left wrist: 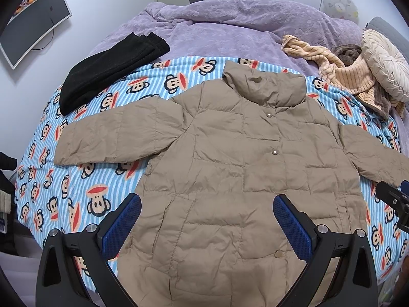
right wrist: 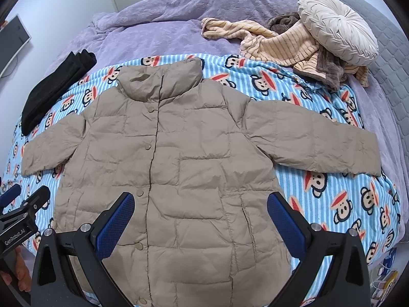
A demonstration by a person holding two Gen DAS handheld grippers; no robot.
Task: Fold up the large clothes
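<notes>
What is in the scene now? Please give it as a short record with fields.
garment: tan puffer jacket, spread flat, front up, snaps closed, both sleeves out
surface: monkey-print blanket on a bed
left gripper: open, above the jacket hem, holding nothing
right gripper: open, above the hem, holding nothing
nearby: folded black garment far left; striped beige clothes and round cushion far right
fold progress: not started

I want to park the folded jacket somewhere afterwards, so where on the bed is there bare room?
Free: the purple duvet beyond the jacket, between the black folded garment and the striped clothes pile; also the monkey blanket below the right-side sleeve. Crowded: the far right corner, with the pile and round cushion.
</notes>
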